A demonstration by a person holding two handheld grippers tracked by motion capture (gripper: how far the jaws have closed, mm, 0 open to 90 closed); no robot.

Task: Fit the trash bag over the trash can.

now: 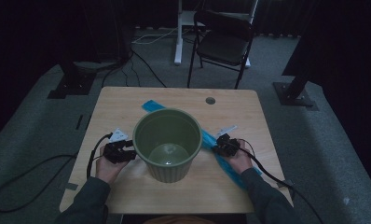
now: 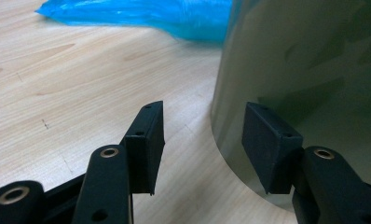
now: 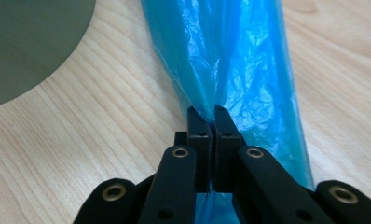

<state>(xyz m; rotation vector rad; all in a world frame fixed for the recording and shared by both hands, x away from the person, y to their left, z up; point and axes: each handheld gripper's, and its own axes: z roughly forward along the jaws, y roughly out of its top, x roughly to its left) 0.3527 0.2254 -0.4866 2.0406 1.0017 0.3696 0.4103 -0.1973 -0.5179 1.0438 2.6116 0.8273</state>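
A large green plastic bin (image 1: 167, 173) stands upright and empty in the middle of the wooden table (image 1: 123, 100). A long blue plastic bag (image 1: 232, 171) lies flat across the table, running under or behind the bin from back left to front right. My left gripper (image 1: 130, 151) is at the bin's left side; in the left gripper view it (image 2: 204, 109) is open, with the bin wall (image 2: 305, 60) in front of the right jaw and no pad pressing. My right gripper (image 1: 218, 148) is at the bin's right; in the right gripper view it (image 3: 207, 109) is shut on a bunched fold of the blue bag (image 3: 235, 60).
A round cable hole (image 1: 210, 100) sits near the table's back edge. A black folding chair (image 1: 223, 42) stands on the carpet beyond the table. Cables trail from both grippers off the table's sides. The bin's base (image 3: 30, 42) is close to the right gripper's left.
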